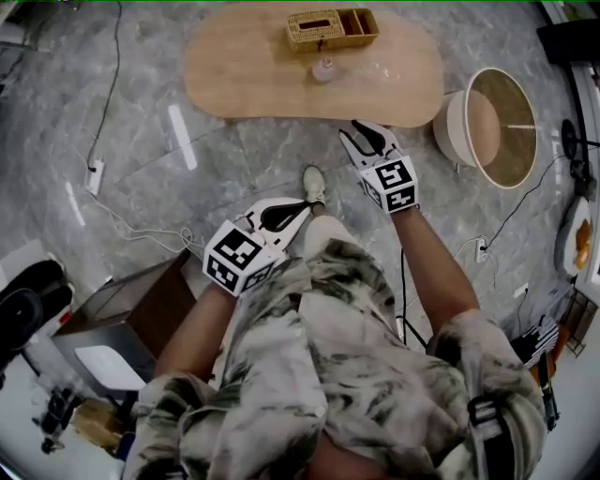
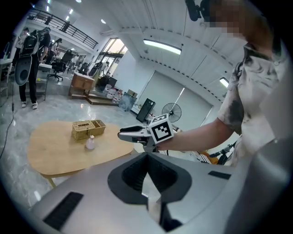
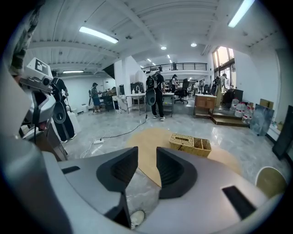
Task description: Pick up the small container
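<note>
The small container, a pale little bottle, stands on a low wooden table just in front of a wicker basket. My right gripper hovers over the floor at the table's near edge, short of the bottle; its jaws stand apart with nothing between them. My left gripper hangs lower and further back, near my legs, jaws closed and empty. The left gripper view shows the bottle and the right gripper beside the table. In the right gripper view the bottle is hidden.
A round white basket stands on the floor right of the table. A power strip and cables lie at the left, with a brown box near my left side. People stand in the far background.
</note>
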### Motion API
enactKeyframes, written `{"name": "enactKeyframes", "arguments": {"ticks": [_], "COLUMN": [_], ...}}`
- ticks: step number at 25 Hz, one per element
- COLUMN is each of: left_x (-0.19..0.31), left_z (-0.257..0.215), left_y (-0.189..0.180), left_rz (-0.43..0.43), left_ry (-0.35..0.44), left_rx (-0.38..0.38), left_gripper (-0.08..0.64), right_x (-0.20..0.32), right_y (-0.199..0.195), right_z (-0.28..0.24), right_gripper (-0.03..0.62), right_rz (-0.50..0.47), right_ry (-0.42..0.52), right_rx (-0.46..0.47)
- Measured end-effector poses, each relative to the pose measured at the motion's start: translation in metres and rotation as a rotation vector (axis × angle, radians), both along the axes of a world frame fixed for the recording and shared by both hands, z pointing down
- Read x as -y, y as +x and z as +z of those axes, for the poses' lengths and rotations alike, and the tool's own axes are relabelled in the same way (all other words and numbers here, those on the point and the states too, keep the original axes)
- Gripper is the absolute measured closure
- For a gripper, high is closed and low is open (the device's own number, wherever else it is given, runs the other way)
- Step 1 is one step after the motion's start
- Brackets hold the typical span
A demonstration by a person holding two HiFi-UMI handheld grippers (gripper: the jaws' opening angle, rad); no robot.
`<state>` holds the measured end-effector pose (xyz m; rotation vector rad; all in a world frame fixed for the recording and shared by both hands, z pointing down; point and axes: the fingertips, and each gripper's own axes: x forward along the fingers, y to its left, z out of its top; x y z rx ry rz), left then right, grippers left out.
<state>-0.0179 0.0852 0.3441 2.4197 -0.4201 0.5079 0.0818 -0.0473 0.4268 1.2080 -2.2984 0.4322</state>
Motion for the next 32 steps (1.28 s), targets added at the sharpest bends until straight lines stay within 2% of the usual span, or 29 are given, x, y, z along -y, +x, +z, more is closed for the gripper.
{"name": "enactKeyframes", "arguments": {"ticks": [6, 15, 24, 32], "left_x": [0.048, 0.102, 0.134, 0.148], "left_z": [0.027, 0.072, 0.099, 0.123], "left_y": [0.03, 0.061, 0.078, 0.082], "left_rz": [0.006, 0.01, -0.013, -0.035], "left_ry": [-0.039, -0.086, -0.125, -0.164], "left_rx": [0.019, 0.038, 0.031, 0.023], "left_gripper": [0.538, 0.538, 0.538, 0.538], "right_x": [0.064, 0.14, 0.187, 0.227], "right_y": [0.021, 0.038, 0.051, 0.045], "right_z": [0.056, 0.145, 0.222, 0.266], "right_gripper": [0.439, 0.43, 0.409, 0.37], "right_rz": [0.003, -0.029, -0.029, -0.059], "right_ry": [-0.048, -0.083, -0.131, -0.114], "right_rx": [0.012, -0.025, -0.036, -0.057]}}
